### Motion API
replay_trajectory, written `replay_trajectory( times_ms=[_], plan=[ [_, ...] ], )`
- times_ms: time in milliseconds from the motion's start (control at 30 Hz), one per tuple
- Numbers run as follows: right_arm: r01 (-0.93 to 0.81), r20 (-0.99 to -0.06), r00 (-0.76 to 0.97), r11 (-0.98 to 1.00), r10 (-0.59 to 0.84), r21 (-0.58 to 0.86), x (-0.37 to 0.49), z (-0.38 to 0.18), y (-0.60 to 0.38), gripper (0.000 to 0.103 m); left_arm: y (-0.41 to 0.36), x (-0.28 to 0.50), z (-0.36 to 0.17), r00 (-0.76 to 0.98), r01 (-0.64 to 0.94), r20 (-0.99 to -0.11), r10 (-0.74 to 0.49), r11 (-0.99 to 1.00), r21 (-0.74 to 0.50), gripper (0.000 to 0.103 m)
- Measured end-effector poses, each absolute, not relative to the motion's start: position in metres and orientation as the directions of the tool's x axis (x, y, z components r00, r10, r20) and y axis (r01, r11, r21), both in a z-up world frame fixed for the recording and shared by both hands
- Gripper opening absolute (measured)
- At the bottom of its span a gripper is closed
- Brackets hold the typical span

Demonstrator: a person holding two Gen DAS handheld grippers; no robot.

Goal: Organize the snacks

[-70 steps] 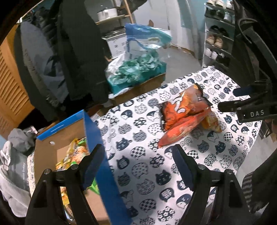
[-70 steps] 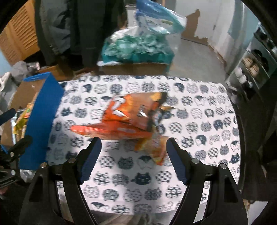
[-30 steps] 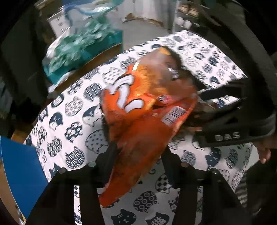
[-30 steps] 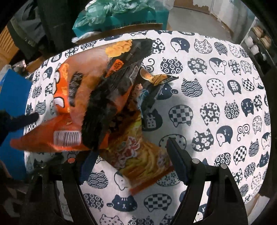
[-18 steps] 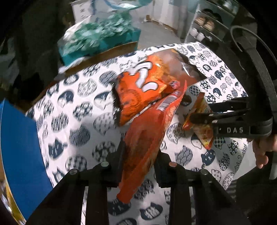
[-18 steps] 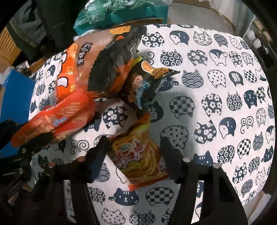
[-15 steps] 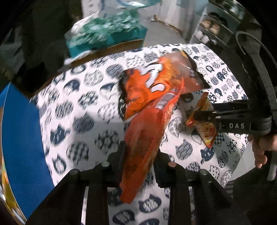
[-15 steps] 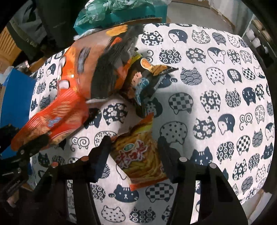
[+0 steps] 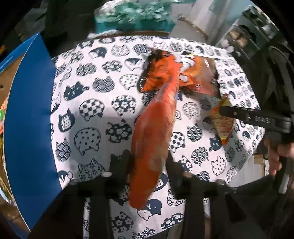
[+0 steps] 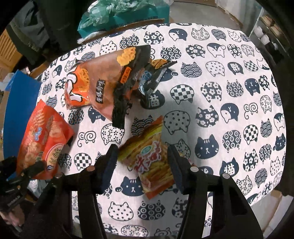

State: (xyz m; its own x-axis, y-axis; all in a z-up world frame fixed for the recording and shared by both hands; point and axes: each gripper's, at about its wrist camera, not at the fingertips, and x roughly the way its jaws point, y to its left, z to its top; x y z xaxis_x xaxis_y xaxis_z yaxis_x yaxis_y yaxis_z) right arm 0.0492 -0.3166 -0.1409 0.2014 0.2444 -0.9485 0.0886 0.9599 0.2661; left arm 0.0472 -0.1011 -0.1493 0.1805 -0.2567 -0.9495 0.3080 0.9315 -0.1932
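Left wrist view: the left gripper has its jaws clenched on the red snack bag, which stands up lengthwise from between them, lifted off the tabletop with its cat-print cloth. Beyond the red bag's far end lies the orange-and-black snack bag, flat on the cloth. To the right of the red bag, the right gripper reaches in from the side and grips the fries snack packet edge-on, the packet hanging below its jaws (the person's hand shows at the handle). To the left of the red bag rises the blue flap of the cardboard box; beyond the tabletop's far edge sits a heap of teal bags, blurred.

Right wrist view: the right gripper has its jaws closed against both sides of the fries snack packet, held just above the cloth. Beyond the packet the orange-and-black snack bag lies on the tabletop, with a small dark packet touching its right edge. Left of the fries packet, the red snack bag is pinched at its lower corner by the left gripper, in front of the blue box flap.
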Motion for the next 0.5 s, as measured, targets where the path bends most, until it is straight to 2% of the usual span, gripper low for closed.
replay_trajectory(
  times_ms=[33,100,167,267,500],
  plan=[
    [0.088,-0.948,0.201,0.960,0.245,0.267,0.049,-0.140,-0.317,0.065,-0.102,0.048,-0.150,0.184,0.299,-0.949,-0.255,0.935,-0.193,0.050],
    [0.084,-0.950,0.203,0.963,0.236,0.257,0.046,-0.139,-0.319,0.067,-0.104,0.052,-0.150,0.190,0.292,-0.947,-0.260,0.936,-0.198,0.054],
    [0.081,-0.953,0.199,0.965,0.229,0.249,0.046,-0.140,-0.320,0.070,-0.109,0.057,-0.150,0.193,0.294,-0.945,-0.263,0.935,-0.200,0.056],
    [0.073,-0.956,0.195,0.968,0.221,0.239,0.047,-0.144,-0.319,0.070,-0.119,0.065,-0.151,0.202,0.302,-0.946,-0.255,0.935,-0.187,0.066],
    [0.054,-0.965,0.165,0.975,0.205,0.216,0.048,-0.164,-0.315,0.070,-0.135,0.086,-0.164,0.187,0.307,-0.952,-0.244,0.935,-0.179,0.067]
  ],
)
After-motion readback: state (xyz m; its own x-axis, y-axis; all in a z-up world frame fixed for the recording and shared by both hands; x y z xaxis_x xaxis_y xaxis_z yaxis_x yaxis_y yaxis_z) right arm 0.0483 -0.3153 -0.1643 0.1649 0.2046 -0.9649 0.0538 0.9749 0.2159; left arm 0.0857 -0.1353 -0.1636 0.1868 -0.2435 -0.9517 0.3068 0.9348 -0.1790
